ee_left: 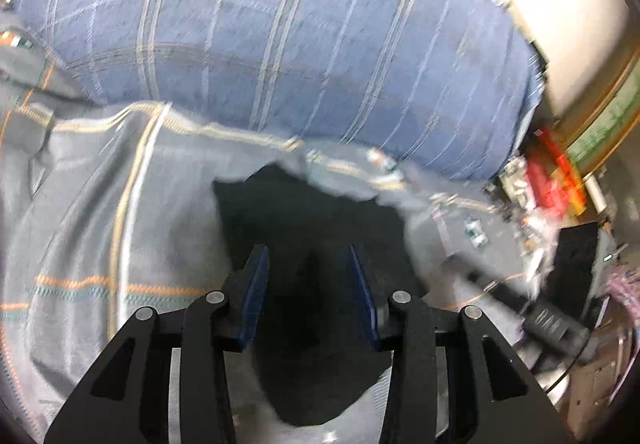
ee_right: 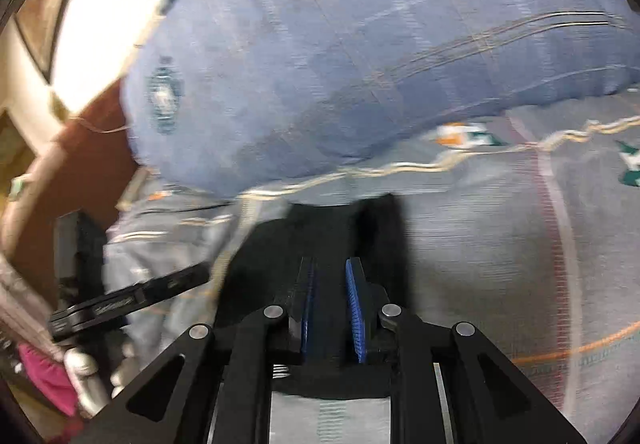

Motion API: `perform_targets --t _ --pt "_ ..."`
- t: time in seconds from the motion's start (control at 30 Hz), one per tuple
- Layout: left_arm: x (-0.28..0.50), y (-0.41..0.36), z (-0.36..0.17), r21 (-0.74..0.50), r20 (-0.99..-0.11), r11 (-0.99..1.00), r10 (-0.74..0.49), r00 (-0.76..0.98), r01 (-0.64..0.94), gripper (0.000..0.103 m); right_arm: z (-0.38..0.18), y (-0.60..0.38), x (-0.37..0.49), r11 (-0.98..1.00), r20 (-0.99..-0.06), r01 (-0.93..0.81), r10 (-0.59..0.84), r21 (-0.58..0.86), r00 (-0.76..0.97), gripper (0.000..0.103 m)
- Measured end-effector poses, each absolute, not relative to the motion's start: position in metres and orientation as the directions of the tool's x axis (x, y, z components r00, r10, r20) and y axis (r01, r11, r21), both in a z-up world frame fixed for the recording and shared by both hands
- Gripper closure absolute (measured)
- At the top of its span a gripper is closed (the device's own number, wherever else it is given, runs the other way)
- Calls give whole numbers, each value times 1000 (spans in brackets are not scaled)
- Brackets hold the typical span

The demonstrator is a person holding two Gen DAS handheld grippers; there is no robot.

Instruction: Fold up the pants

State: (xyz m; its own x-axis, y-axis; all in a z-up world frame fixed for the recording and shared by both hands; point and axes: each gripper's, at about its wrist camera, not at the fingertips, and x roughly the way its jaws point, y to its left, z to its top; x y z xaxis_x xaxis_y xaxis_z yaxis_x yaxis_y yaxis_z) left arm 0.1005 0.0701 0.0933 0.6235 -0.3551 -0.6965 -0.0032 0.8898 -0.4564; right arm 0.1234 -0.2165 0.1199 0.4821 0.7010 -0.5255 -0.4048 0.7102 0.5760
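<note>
I hold a gripper in each hand over a bed with a grey striped sheet (ee_left: pixel 80 212). The black pants (ee_left: pixel 304 228) lie on the sheet, just below a big blue checked pillow (ee_left: pixel 280 36). My left gripper (ee_left: pixel 308 256) is spread apart, with dark pants cloth between its blue pads (ee_left: pixel 256 284); I cannot tell if the pads touch it. My right gripper (ee_right: pixel 330 268) is pinching a fold of the black pants, its blue pads close together. The picture is blurry. In the right view, my left gripper pokes in from the left side.
</note>
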Motion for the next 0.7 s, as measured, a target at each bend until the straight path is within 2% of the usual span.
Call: perform_targets --t 0.1,0.23,0.27,0.3,0.37,0.47,0.57,0.7 --pt "129 56 88 -408 -729 913 -309 610 -25 65 109 -192 136 688 -537 -410 725 599 431 85" --pt "174 53 33 -348 -833 932 -259 489 -98 63 74 -177 163 795 -666 -329 607 510 433 88" --pt "178 53 24 -346 -837 932 -255 483 -107 62 65 -179 167 795 -668 -317 607 518 430 88" --pt "180 55 22 -359 -826 928 -264 498 -104 58 62 -184 168 769 -634 -310 638 560 438 88" --pt "176 57 25 -376 -821 921 -279 497 -103 58 63 -192 165 752 -614 -288 654 593 442 88" --pt "156 63 44 -397 -788 913 -288 544 -92 58 83 -197 145 775 -599 -317 626 546 500 84" --pt "116 61 62 -359 -760 930 -245 601 -75 58 101 -194 113 766 -562 -395 642 508 522 84" --pt "77 44 44 -295 -763 953 -192 617 -67 55 88 -178 81 831 -613 -424 554 361 563 84"
